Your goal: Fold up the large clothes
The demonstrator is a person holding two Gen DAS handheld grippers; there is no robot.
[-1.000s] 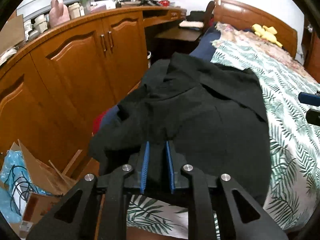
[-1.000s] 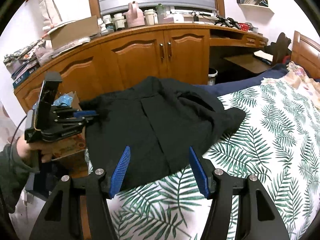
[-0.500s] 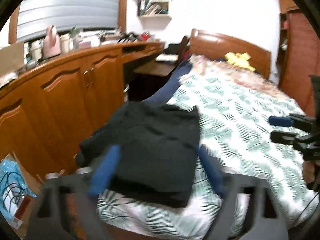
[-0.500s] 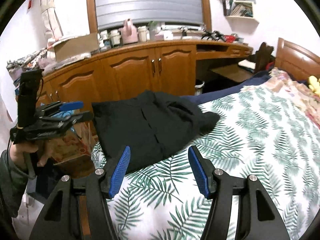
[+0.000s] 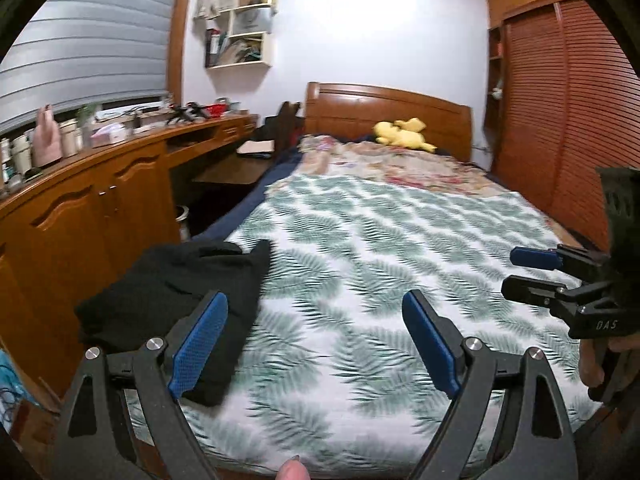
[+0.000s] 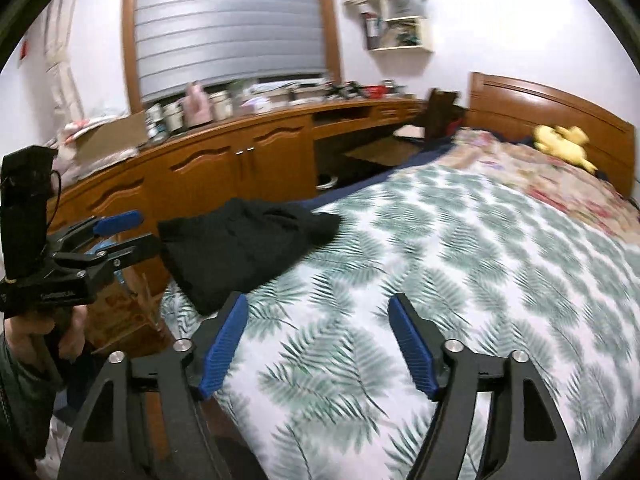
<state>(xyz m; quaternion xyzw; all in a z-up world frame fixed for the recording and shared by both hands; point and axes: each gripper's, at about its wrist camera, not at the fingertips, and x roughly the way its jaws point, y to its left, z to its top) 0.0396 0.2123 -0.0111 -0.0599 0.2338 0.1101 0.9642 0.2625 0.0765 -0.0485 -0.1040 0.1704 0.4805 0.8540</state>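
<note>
Both grippers were spread wide and held nothing. In the left wrist view, the left gripper [image 5: 316, 344] occupied the lower centre of the frame, its blue-padded fingers [image 5: 198, 346] well apart above the leaf-patterned white and green bedspread [image 5: 380, 248]. The right gripper [image 5: 524, 274] entered from the right edge of that frame, jaws parted. In the right wrist view, the right gripper [image 6: 318, 346] sat at lower centre over the same bedspread, and the left gripper [image 6: 132, 232] appeared at the left edge, gripped by a hand [image 6: 36, 332]. The folded black fabric garment [image 6: 244, 244] lay at left of centre, on the bed's near corner, touching neither gripper. Beyond it stood the brown wooden cabinet [image 6: 224, 172]. A yellow plush toy [image 6: 560, 142] rested by the wooden headboard [image 6: 552, 100] at upper right.
</note>
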